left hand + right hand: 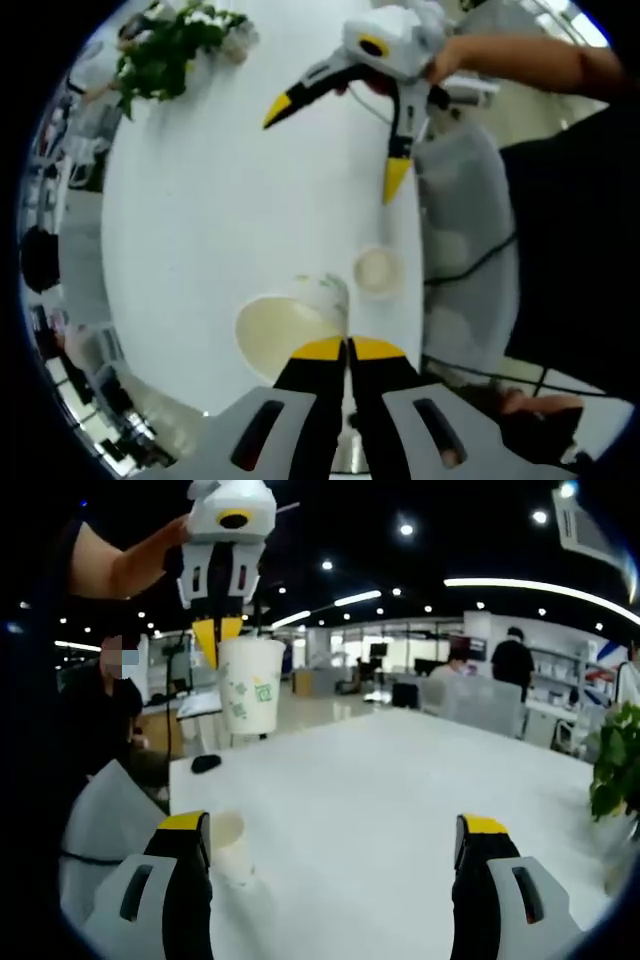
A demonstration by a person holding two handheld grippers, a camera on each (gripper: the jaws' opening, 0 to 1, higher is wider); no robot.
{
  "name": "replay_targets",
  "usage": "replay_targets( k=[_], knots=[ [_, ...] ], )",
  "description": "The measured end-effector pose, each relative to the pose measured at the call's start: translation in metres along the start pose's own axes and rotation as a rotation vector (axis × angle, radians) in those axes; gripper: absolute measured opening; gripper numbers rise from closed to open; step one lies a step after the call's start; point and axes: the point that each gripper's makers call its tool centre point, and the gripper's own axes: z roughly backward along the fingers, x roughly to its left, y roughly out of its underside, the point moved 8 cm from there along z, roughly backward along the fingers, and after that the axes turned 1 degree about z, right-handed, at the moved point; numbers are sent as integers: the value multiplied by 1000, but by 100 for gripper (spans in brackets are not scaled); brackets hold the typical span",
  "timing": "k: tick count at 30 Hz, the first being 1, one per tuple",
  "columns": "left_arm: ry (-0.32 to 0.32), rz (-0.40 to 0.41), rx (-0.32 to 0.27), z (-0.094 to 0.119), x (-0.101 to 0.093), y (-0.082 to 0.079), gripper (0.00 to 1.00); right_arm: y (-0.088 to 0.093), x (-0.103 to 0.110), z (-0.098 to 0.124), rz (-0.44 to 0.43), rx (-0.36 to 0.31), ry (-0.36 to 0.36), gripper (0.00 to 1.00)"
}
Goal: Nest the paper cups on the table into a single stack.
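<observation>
Left gripper pinched rim of lifted cup, held above table. Second cup stood on table just beside right gripper's left jaw; right jaws spread wide, empty. Step judged: carry-over. Next: centre lifted cup over standing one, lower squarely.

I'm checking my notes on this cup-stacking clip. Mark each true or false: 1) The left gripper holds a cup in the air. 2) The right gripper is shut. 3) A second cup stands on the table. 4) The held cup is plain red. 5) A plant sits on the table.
1) True: the left gripper pinches the rim of a cup held above the table.
2) False: the right gripper is open, fingers wide apart.
3) True: a small cup stands near the table's edge.
4) False: it is white with green print.
5) True: a plant sits at the far end.
</observation>
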Motion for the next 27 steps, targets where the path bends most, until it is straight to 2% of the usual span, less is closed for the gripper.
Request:
replay_targets(
  k=[27],
  knots=[
    [58,3,26,-27,-18,-2,0,10,2,6,-26,21,23,100]
  ],
)
